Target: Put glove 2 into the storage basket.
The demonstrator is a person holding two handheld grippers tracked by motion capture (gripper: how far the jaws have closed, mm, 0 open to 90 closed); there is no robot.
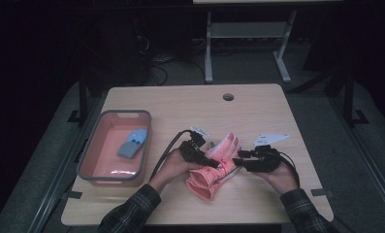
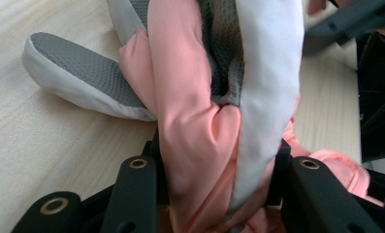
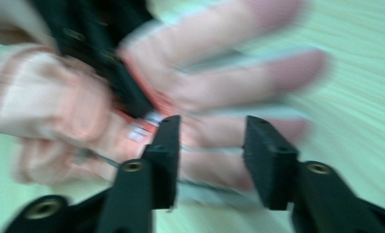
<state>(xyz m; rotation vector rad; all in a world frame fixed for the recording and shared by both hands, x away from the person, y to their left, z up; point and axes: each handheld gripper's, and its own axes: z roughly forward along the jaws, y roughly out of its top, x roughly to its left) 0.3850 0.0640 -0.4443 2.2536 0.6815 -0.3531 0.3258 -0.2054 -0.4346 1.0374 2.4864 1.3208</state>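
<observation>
Room: you are working in a dim space; a second table's grey metal legs and loose cables are showing on the dark floor beyond the far edge.
Table: you are using a pale wood-grain tabletop, matt and flat, with a round cable hole near its far edge. It is likely giving fabric some friction, so expect dragging rather than sliding.
Bin: a grey-rimmed tray with an orange-pink floor is sitting at the left, well apart from your hands, holding a small blue item.
Glove: the pink glove is lying near the middle of the table, between your hands, cuff toward you and fingers pointing away. It is padded, with grey textured grip patches and pale trim.
Handling: you are dealing with something that looks light, soft and floppy; it will probably sag and fold wherever it is unsupported. No breakage risk.
Left gripper: your left gripper is clamping a bunched fold of the glove body between its jaws.
Right gripper: your right gripper is hovering just beside the glove's finger side with jaws spread apart, nothing between them; its view is blurred.
Hold point: judging by the bulk, you are best pinching the thick cuff or a full fold of the palm, not one thin finger.
</observation>
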